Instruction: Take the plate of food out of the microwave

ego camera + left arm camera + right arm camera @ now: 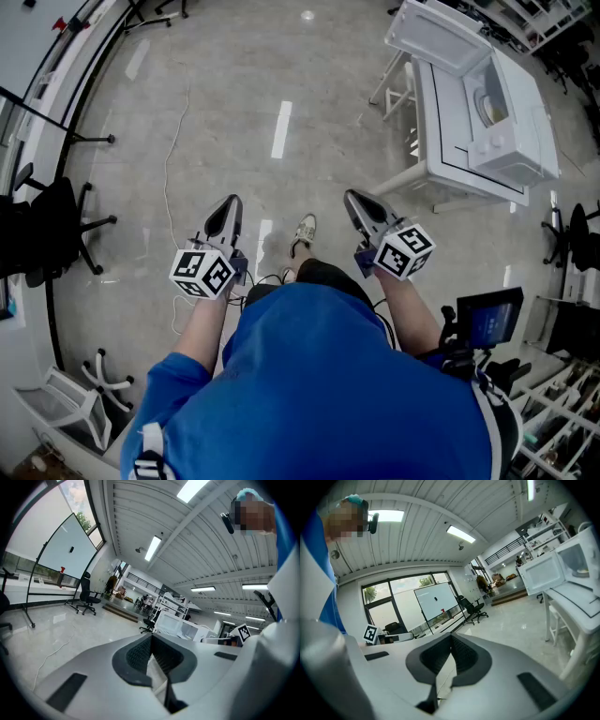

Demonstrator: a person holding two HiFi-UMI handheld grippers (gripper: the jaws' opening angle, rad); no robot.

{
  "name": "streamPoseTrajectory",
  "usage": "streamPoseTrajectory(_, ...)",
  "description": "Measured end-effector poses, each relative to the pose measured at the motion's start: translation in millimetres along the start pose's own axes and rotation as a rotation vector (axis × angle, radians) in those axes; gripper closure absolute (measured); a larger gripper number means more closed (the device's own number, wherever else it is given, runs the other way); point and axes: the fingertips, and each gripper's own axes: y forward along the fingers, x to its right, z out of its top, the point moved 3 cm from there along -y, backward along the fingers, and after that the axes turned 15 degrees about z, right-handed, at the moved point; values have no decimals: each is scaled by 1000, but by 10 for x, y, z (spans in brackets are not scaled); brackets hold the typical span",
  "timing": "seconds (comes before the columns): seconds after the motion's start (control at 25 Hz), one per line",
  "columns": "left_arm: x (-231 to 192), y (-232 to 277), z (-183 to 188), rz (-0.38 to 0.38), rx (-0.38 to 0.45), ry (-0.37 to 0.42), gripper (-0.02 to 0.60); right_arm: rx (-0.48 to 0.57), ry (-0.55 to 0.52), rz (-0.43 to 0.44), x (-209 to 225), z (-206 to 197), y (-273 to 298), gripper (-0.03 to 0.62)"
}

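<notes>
Plate of food [489, 105]: inside the microwave [521, 127], door [439, 36] swung wide, up on the white table [441, 131] at the head view's upper right. Well apart from both grippers, with open floor [281, 187] between. Left gripper [228, 206] and right gripper [356, 200] held out in front of the blue shirt [328, 375], marker cubes uppermost, touching nothing.

Left gripper view: jaws clenched, ribbed pads pressed flat together, nothing caught between. Far beyond the tips, the microwave again, small, with door ajar. Whiteboard [70, 550] and office chair [86, 592] off to the left.

Right gripper view: jaws likewise squeezed together on nothing. Microwave large at the right edge, cavity open, pale plate just visible inside. Table legs below it.

Step in hand, as a judgement: the approach, ahead of any reach. No opening of the door needed. Next move probably calls for walking up to the table, spreading the jaws of one gripper, entering the cavity level, pinching the plate by its rim, then drawing it out flat to keep the food from sliding. Possibly a second grip from the other side for steadiness.
</notes>
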Motion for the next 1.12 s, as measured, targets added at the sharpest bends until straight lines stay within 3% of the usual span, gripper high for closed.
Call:
streamPoseTrajectory(0.56,-136,1156,535,5,24,40,572,44,-3,32,896,688,667,592)
streamPoseTrajectory(0.92,166,2148,663,-92,9,59,572,106,-18,-10,1609,1070,735,592)
streamPoseTrajectory(1.12,435,2638,735,-190,-34,81,572,116,13,-120,1856,1186,539,592)
